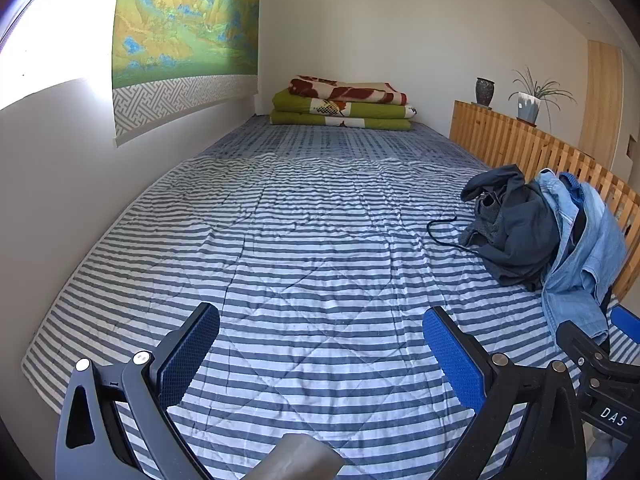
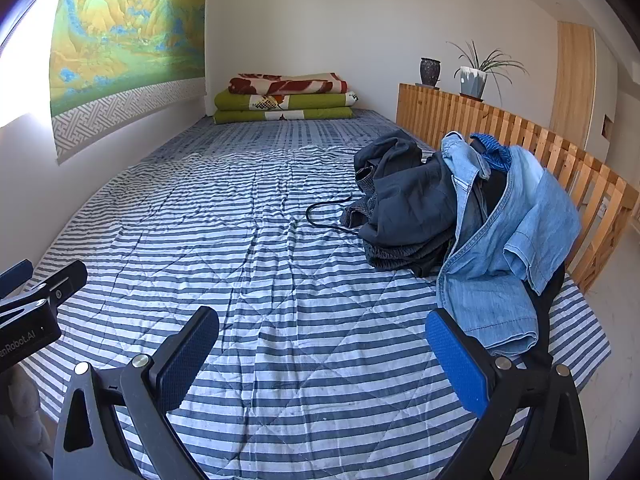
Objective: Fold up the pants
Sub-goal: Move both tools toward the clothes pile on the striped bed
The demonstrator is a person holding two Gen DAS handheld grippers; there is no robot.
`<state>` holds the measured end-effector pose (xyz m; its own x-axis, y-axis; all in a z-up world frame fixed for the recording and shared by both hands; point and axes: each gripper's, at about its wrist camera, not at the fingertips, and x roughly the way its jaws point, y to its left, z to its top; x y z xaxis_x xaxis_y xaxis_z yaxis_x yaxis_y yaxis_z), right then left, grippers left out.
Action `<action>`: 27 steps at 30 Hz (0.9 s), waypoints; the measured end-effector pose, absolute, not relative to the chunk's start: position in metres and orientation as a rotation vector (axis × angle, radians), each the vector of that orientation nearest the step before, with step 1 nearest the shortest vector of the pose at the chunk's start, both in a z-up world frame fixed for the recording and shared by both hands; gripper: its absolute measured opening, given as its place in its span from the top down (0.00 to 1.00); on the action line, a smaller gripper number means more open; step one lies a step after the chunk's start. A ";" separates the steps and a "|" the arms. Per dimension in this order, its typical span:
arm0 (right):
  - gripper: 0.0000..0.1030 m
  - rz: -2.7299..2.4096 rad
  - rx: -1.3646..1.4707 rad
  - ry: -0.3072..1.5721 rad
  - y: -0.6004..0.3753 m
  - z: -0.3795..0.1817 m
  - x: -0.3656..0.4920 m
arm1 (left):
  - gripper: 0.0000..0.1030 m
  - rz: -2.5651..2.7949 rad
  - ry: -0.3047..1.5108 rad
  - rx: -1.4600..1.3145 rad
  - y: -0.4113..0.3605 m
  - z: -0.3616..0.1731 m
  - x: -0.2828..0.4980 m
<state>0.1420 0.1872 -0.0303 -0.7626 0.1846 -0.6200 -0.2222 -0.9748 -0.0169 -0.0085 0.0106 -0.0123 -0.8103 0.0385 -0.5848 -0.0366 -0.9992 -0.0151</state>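
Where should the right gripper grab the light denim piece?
Best guess: the loose hem of the denim hanging nearest the open right gripper. Come from the front, fingers straddling the edge. The rest drapes over the dark pile, so higher grips would likely snag both.

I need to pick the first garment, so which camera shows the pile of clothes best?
The right wrist view: the pile of clothes sits nearer the middle, with the dark garment and the light denim one clearly separate. The left wrist view shows the pile pushed to the right edge, more distorted.
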 end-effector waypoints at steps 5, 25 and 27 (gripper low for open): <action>0.01 2.760 -0.957 0.085 0.186 -0.029 0.143 | 0.00 2.951 0.003 -0.960 0.011 -0.014 -0.011; 0.01 2.754 -0.969 0.099 0.187 -0.032 0.142 | 0.00 2.963 0.028 -0.957 0.014 -0.018 -0.012; 0.01 2.751 -0.968 0.099 0.188 -0.033 0.143 | 0.00 2.957 0.037 -0.962 0.016 -0.019 -0.013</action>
<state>0.1426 0.1881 -0.0328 -0.7579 0.1870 -0.6250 -0.2313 -0.9728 -0.0106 -0.0134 0.0156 -0.0190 -0.8082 0.0230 -0.5884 -0.0378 -0.9992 0.0128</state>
